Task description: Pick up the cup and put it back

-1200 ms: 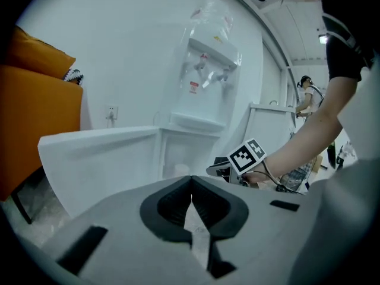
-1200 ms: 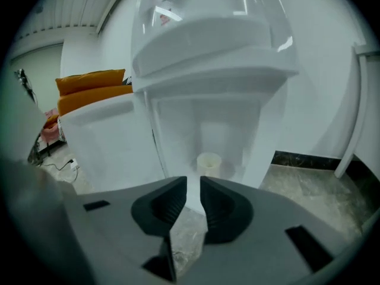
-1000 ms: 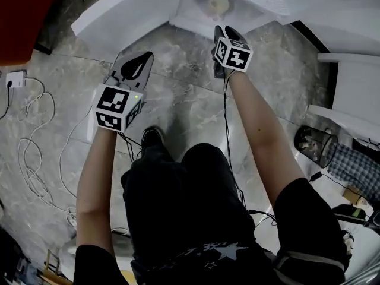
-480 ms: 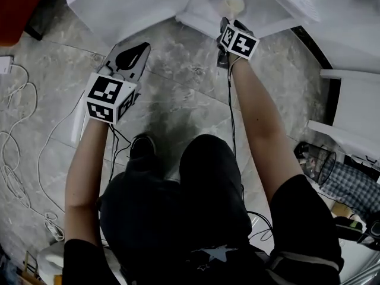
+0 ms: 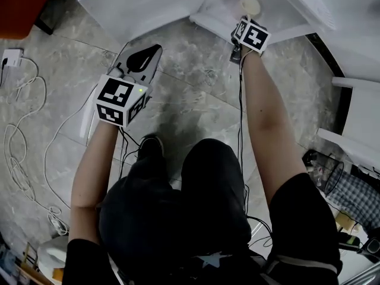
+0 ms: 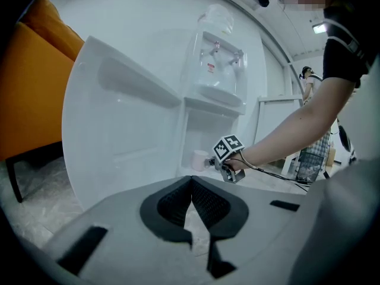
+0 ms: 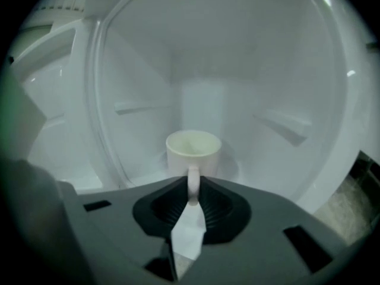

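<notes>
A cream cup (image 5: 249,5) (image 7: 193,150) stands upright on the floor of a white dispenser cabinet (image 7: 261,177), its handle pointing at me. My right gripper (image 5: 244,18) (image 7: 193,190) reaches into the cabinet opening. Its jaws have just been closing, the cup's handle sits between them and the pads pinch it. The left gripper view shows that cup (image 6: 199,159) and the right gripper (image 6: 212,162) from the side. My left gripper (image 5: 155,47) (image 6: 191,180) hovers over the stone floor in front of the open cabinet door (image 5: 136,5), shut and empty.
The door (image 6: 119,117) swings out to the left. An orange chair (image 6: 29,100) stands further left. Cables (image 5: 24,135) and a white adapter (image 5: 12,58) lie on the floor at left. A wire wastebasket (image 5: 323,171) and white furniture (image 5: 356,117) stand at right.
My right gripper has pushed forward and down into the cabinet until the cup's handle lies between its jaws. The left gripper has sunk a little and stays shut.
</notes>
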Tool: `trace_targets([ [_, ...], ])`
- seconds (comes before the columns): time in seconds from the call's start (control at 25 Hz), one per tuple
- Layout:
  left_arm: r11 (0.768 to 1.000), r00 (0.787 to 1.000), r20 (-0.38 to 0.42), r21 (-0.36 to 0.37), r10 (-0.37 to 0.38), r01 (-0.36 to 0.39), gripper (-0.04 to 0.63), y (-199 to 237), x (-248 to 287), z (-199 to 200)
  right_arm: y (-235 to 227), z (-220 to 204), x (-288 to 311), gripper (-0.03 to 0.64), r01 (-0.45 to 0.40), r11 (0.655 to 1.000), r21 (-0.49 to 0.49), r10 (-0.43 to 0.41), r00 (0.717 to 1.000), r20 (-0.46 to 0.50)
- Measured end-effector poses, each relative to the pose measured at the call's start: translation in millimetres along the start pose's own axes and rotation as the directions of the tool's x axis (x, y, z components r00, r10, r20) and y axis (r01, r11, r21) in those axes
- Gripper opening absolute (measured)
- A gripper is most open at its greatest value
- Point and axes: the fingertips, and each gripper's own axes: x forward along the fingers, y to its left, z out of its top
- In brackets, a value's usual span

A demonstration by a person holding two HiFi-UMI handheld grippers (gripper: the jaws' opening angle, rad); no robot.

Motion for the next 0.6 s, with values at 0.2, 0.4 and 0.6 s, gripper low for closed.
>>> trace_targets([
  [0.2, 1.0, 1.0, -0.011, 0.02, -0.023, 0.024, 0.011, -15, 3, 2, 8, 5, -11, 0.051, -0.081, 0.986, -0.144, 0.078, 0.997, -0.022],
  [0.4, 1.0, 1.0, 0.004, -0.014, -0.015, 0.015, 0.011, -22, 1, 13, 22, 11, -39, 0.046, -0.173, 0.971, -0.167, 0.175, 0.985, -0.006],
  [0.6, 0.976, 0.993, -0.095, -0.201, 0.072, -0.09, 0.011, -25, -38, 4, 47, 16, -100, 0.046, -0.258, 0.959, -0.119, 0.258, 0.966, -0.01],
])
